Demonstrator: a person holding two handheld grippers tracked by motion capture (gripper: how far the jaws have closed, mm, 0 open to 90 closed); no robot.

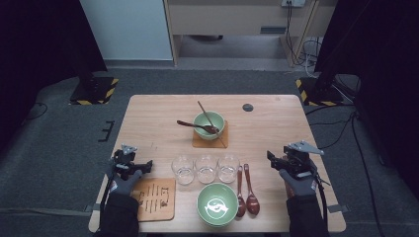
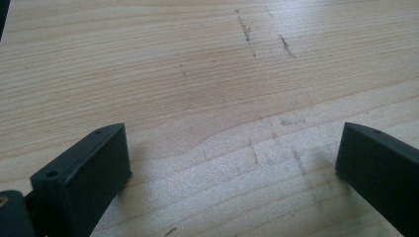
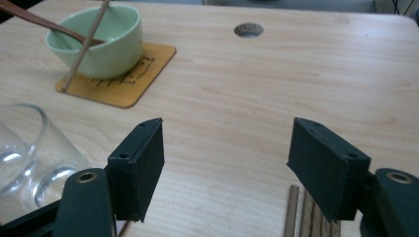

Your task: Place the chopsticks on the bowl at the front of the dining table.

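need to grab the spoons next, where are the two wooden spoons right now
In the high view the two wooden spoons lie side by side near the table's front edge, right of the near green bowl, just beyond the rightmost glass, left of the right tongs.

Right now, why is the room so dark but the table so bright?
In the high view, light falls on the table while the floor around stays dim. In the left gripper view, soft shadows lie beside the jaws. In the right gripper view, the near glass looks blurry.
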